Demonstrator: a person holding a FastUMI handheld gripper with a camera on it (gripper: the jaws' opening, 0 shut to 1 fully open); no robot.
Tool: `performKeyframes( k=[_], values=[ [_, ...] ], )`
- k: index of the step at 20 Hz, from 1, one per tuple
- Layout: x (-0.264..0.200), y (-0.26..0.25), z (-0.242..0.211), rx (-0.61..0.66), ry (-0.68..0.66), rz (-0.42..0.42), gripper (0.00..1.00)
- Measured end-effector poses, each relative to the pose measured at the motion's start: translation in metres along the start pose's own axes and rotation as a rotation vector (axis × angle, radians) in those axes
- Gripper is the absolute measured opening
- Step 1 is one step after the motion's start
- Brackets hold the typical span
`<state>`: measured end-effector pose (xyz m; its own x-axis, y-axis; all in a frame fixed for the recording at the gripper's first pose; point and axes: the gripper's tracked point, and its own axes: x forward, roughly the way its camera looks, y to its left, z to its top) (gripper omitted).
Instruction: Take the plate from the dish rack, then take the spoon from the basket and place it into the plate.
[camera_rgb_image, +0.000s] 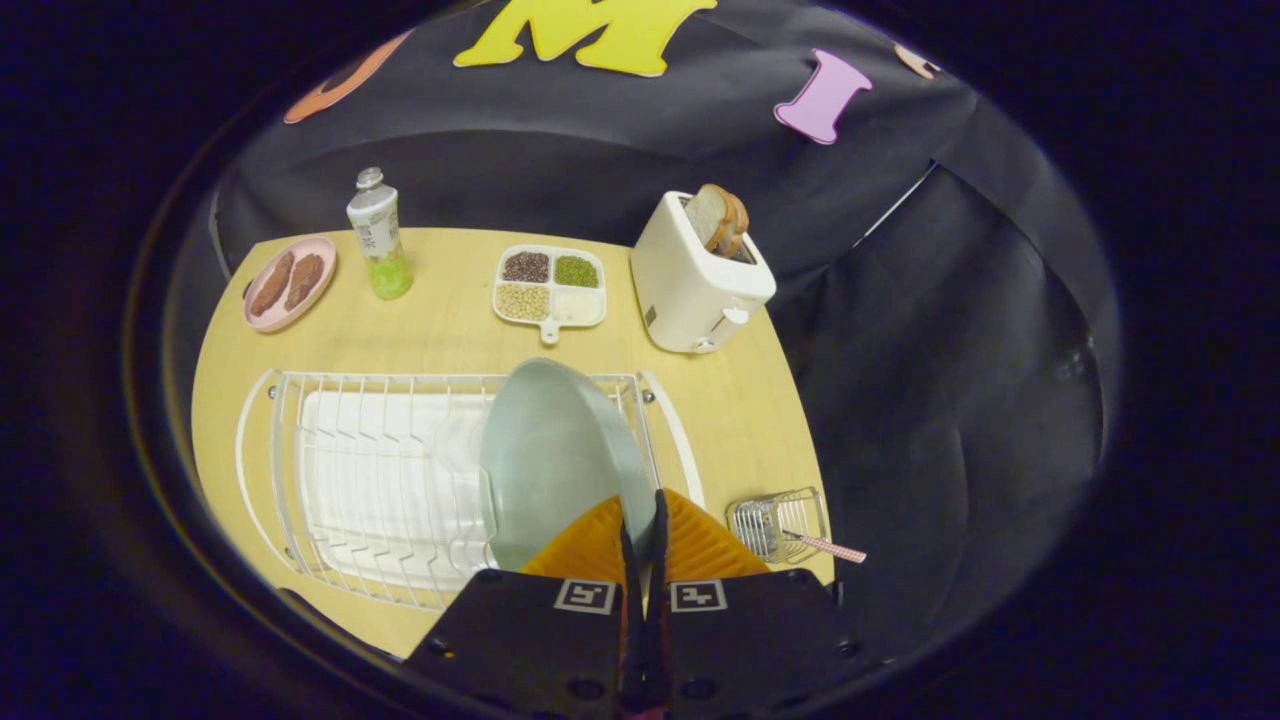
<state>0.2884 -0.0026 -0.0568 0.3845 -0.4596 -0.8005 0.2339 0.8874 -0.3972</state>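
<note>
Jaws pinch plate (555, 455) above dish rack (350, 480); spoon (825, 546) lies in basket (770, 520).

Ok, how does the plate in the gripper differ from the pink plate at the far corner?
The grey-green plate stands on edge over the dish rack, pinched at its rim by the gripper; the pink plate lies flat on the table. The grey-green plate is bare; the pink one holds two brown pieces of food. The grey-green one looks larger, though it is nearer. Both are plain and rounded.

Ridged orange fingers (600, 545) sit on black blocks with square black-and-white markers and dark screws.
</note>
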Motion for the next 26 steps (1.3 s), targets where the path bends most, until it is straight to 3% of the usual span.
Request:
performKeyframes(
  k=[10, 14, 20, 24, 26],
  values=[
    [-0.019, 0.009, 0.002, 0.012, -0.149, -0.180, 0.06],
    [-0.040, -0.009, 0.012, 0.055, -0.278, -0.238, 0.06],
    [-0.080, -0.021, -0.024, 0.029, -0.352, -0.020, 0.06],
    [-0.102, -0.020, -0.079, 0.045, -0.400, 0.201, 0.06],
    [-0.099, -0.026, -0.110, 0.051, -0.416, 0.250, 0.06]
  ],
)
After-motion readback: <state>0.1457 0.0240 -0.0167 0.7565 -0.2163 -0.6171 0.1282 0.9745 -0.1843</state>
